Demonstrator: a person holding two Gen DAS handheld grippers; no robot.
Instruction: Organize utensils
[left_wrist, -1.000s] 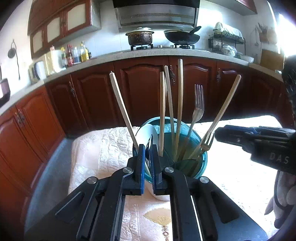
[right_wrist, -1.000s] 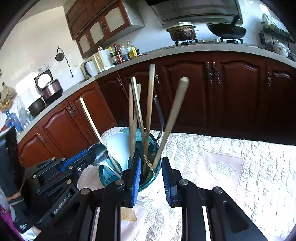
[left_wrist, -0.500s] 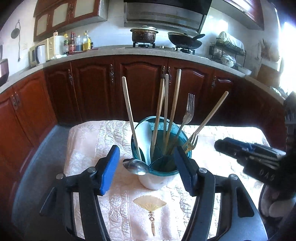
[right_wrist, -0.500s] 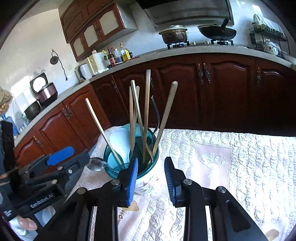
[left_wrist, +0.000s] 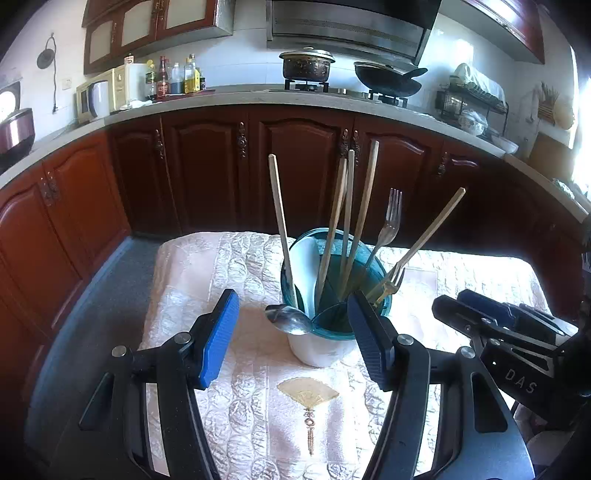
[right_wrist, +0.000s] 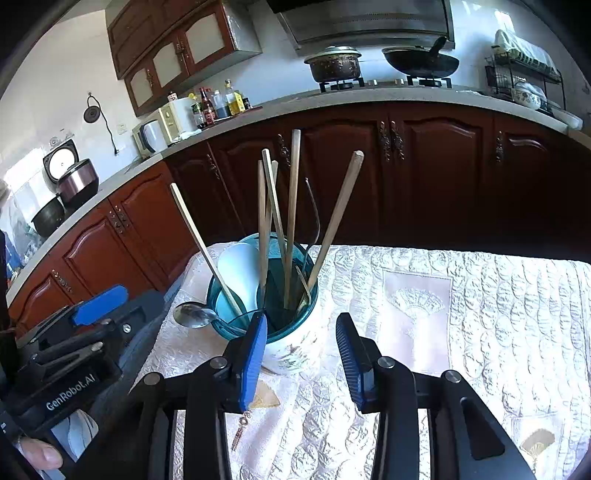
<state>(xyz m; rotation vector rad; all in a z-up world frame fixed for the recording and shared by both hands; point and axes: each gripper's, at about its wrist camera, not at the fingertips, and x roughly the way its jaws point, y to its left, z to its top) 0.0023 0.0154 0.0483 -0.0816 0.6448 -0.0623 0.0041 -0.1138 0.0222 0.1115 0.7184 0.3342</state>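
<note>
Toward the far edge of the table (left_wrist: 184, 266), w/ its quilted white cloth (left_wrist: 251, 413), I'm seeing the utensil holder (left_wrist: 334, 325) standing upright: teal rim on top, white body below. It's sitting nearer the far-left corner in the right wrist view, roughly mid-width in the left wrist view.

I'm holding the left gripper (left_wrist: 291, 332) just short of the holder, jaws spread as wide as they go, nothing pinched btwn them. Its blue pad (left_wrist: 218, 339) is hanging to the holder's left, the dark pad (left_wrist: 364, 343) overlapping the holder's right side; can't tell if that one's touching.

A metal spoon (left_wrist: 290, 320) is resting w/ its bowl over the holder's near rim, sticking out toward me, clear of both pads.

Inside the holder I'm counting wooden chopsticks (left_wrist: 345, 225) leaning at diff angles, one single chopstick (left_wrist: 282, 229) tilting left, another (left_wrist: 424, 240) slanting far right. A metal fork (left_wrist: 389, 221) is standing tines up; a second fork (left_wrist: 391, 282) is leaning low on the right rim. A white ladle (right_wrist: 238, 273) is sitting in the left half.

I'm keeping the right gripper (right_wrist: 301, 354) on the holder's near side, jaws partly spread and just now widening, nothing btwn the pads; the holder is showing beyond the gap.

Behind the table, dark red cabinets (left_wrist: 295, 166) are running under the counter.
</note>
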